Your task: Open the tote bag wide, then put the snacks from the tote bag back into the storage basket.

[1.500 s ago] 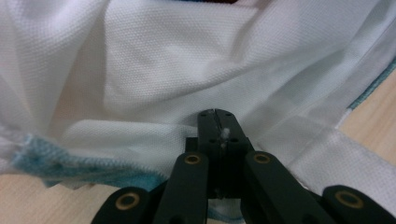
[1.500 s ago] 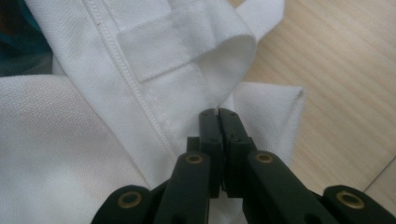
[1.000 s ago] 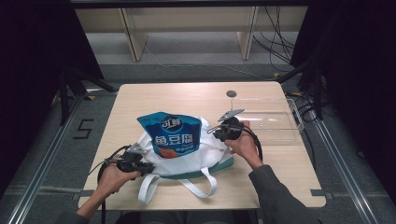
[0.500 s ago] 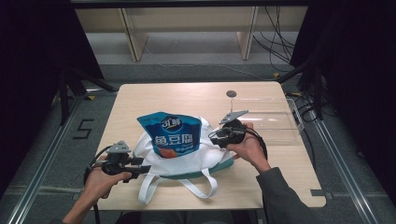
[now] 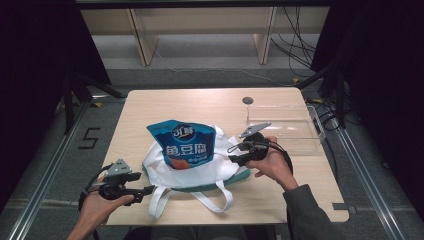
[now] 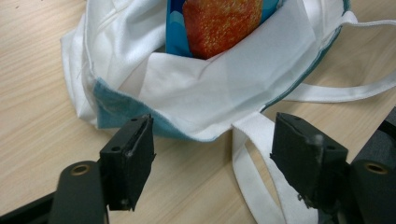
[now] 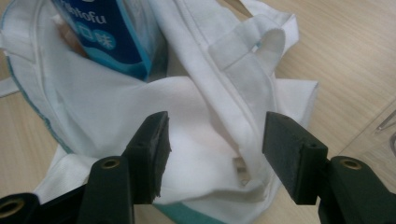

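table (image 5: 150,107): white bag (image 5: 195,172) with blue packet (image 5: 184,144) inside
left gripper (image 5: 148,189): jaws wide, near bag's strap (image 6: 261,186)
right gripper (image 5: 234,159): jaws wide over bag cloth

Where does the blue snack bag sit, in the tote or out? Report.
Partly in: the snack bag has its lower end inside the white tote, and its top sticks out.

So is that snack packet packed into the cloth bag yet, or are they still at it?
Partly done: the blue snack packet sits in the white tote bag, its top half sticking out. Nothing is in hand: the left gripper and right gripper are open by the bag's edges. Probably left: tucking the packet fully in.
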Tool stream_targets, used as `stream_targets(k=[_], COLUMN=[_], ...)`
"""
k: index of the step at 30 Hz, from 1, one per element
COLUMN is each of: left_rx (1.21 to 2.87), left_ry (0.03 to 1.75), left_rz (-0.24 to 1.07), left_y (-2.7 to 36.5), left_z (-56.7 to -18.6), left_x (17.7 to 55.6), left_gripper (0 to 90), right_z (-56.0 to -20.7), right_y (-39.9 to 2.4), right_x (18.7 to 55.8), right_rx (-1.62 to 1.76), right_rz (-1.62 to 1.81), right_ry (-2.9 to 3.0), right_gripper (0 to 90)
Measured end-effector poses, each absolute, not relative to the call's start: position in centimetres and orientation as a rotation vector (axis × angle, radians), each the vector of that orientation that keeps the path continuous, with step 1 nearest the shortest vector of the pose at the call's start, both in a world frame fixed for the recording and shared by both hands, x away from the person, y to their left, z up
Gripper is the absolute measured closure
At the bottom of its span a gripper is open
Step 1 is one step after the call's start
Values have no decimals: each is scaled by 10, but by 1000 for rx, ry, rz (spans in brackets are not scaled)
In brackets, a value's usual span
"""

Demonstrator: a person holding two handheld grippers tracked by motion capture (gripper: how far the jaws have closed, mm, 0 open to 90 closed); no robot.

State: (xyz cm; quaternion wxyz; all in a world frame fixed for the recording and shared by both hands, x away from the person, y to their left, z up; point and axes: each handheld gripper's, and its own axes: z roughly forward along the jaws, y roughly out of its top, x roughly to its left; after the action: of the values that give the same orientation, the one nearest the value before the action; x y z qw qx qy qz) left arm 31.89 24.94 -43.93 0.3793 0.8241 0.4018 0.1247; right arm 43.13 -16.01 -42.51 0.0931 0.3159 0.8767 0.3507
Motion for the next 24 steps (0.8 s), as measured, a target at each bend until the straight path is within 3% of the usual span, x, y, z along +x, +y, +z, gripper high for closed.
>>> stream_targets(k=[5, 24], left_rx=[2082, 2039], left_ry=[1034, 1081], left_rz=[341, 365], left_y=[252, 269], left_z=[-443, -443], left_x=[312, 294], left_gripper=[243, 220], right_z=[-416, -406], right_y=[-160, -158], right_x=[420, 413], right_rx=[949, 903], right_rz=[1065, 1073], right_ry=[2608, 2612], right_gripper=[380, 354])
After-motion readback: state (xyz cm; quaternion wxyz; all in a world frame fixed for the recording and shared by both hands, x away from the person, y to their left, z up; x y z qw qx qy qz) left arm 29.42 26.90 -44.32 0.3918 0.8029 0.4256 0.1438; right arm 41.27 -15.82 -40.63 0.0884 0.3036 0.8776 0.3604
